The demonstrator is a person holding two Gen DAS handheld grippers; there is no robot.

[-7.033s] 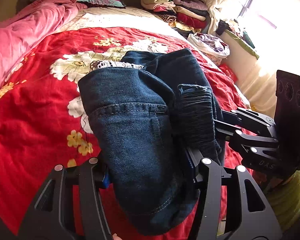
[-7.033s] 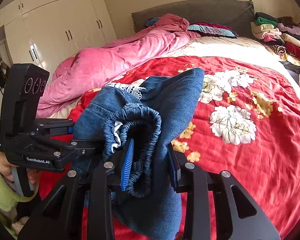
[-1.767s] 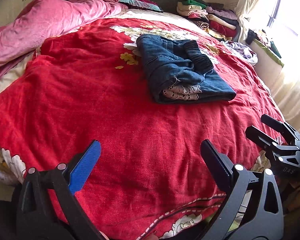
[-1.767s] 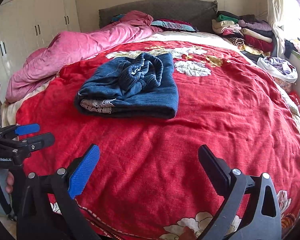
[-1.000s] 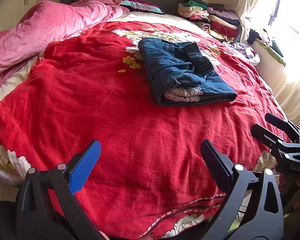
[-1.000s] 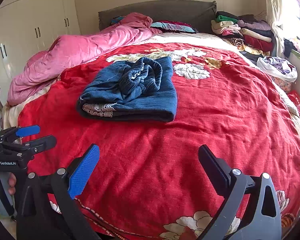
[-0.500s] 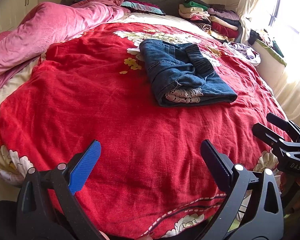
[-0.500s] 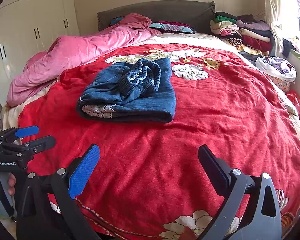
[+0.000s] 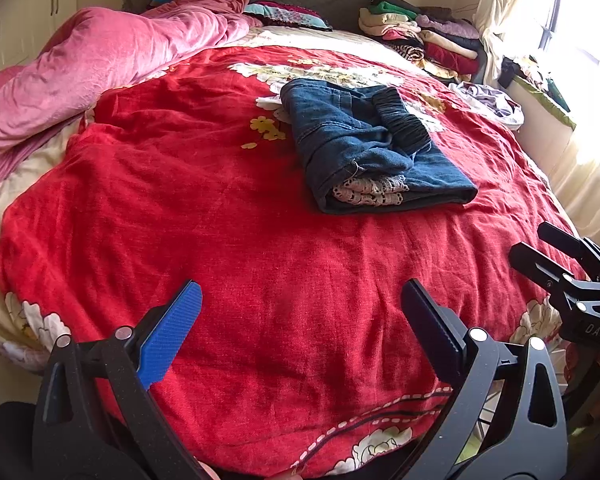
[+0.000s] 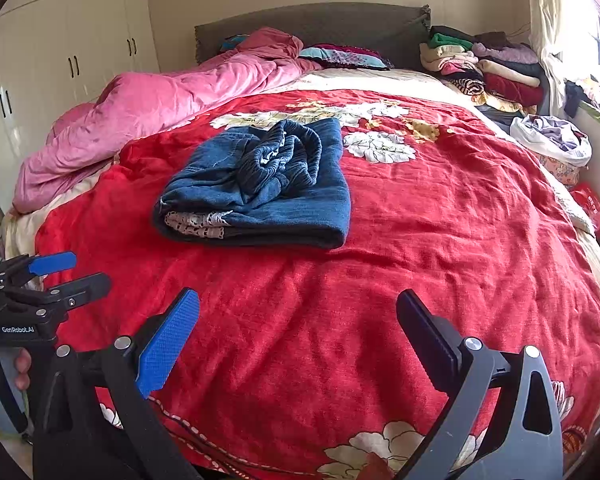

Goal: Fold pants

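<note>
Fingers (image 9: 168, 336) empty, pants (image 9: 364, 148) well ahead

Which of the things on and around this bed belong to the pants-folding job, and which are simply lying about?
Part of the job:
folded blue jeans
left gripper, open
right gripper, open
red floral blanket, the work surface

Lying about:
pink quilt
stack of folded clothes
pillows
white wardrobe
</note>
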